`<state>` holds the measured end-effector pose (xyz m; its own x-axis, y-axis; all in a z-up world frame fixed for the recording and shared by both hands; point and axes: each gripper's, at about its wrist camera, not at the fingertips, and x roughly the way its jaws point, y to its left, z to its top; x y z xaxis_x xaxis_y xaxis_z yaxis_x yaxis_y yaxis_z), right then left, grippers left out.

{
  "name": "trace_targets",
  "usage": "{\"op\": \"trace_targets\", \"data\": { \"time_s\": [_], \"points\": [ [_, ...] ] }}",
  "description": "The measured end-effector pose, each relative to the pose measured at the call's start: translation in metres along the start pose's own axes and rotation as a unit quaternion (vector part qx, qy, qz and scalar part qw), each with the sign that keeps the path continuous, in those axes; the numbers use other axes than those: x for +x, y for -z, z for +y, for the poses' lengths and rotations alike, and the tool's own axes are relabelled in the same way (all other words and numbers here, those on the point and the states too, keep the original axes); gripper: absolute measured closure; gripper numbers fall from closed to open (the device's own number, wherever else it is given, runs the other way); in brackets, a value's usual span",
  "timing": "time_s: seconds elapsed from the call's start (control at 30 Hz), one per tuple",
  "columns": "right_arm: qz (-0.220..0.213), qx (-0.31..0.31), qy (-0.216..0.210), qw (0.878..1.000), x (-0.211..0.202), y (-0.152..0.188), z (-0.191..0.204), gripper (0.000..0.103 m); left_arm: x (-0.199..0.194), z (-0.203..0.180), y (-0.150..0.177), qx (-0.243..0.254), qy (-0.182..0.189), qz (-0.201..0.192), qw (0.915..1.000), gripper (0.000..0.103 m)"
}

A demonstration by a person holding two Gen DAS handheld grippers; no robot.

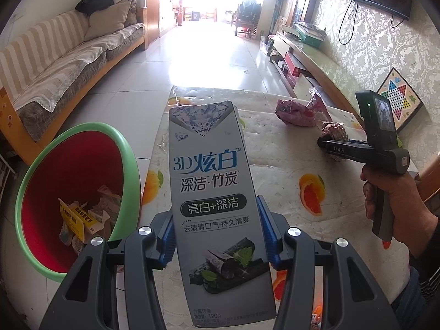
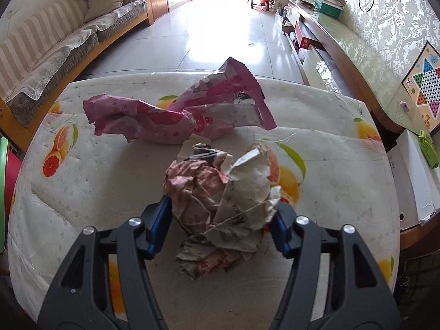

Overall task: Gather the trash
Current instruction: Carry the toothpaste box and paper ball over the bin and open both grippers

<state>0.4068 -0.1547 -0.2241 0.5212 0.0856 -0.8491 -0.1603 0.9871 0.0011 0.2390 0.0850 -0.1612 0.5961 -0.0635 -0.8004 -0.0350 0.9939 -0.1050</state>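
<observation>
My left gripper (image 1: pixel 217 233) is shut on a grey toothpaste box (image 1: pixel 211 181) and holds it upright above the table's left edge. A green-rimmed red bin (image 1: pixel 68 192) with trash inside stands on the floor to its left. My right gripper (image 2: pixel 222 220) is shut on a crumpled paper ball (image 2: pixel 220 200) over the table; this gripper (image 1: pixel 330 144) and the ball (image 1: pixel 334 132) also show in the left wrist view. A crumpled pink wrapper (image 2: pixel 176 118) lies on the table beyond the ball, also in the left wrist view (image 1: pixel 297 111).
The table (image 2: pixel 82 192) has a white cloth with fruit prints. A striped sofa (image 1: pixel 55 63) runs along the left wall. A low cabinet (image 1: pixel 310 60) and a checkers board (image 1: pixel 398 101) line the right wall. A white box (image 2: pixel 415 184) sits beside the table's right edge.
</observation>
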Motion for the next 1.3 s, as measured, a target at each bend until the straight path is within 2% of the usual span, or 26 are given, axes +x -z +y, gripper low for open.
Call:
{"op": "trace_targets", "data": {
  "time_s": [0.1,0.27,0.57,0.83,1.07,1.3],
  "points": [
    [0.001,-0.004,-0.002,1.000,-0.003,0.001,0.000,0.063,-0.003,-0.002,0.000,0.004,0.003,-0.004,1.0000,0.055],
    [-0.012,-0.009,-0.009,1.000,-0.023,0.005,0.002,0.064,-0.011,0.000,0.001,0.002,0.008,-0.013,0.9999,0.055],
    [-0.057,-0.029,-0.050,0.997,-0.105,0.025,0.030,0.064,-0.037,0.023,-0.002,-0.010,-0.002,-0.041,0.9991,0.055],
    [-0.075,-0.065,-0.079,0.992,-0.153,0.048,0.074,0.064,-0.058,0.081,0.002,-0.039,-0.039,-0.054,0.9971,0.055],
    [-0.083,-0.082,-0.120,0.986,-0.178,0.052,0.131,0.064,-0.065,0.143,0.008,-0.063,-0.073,-0.053,0.9939,0.055],
    [-0.083,-0.120,-0.157,0.977,-0.184,0.051,0.199,0.064,-0.056,0.196,0.007,-0.090,-0.072,-0.045,0.9923,0.053]
  ]
}}
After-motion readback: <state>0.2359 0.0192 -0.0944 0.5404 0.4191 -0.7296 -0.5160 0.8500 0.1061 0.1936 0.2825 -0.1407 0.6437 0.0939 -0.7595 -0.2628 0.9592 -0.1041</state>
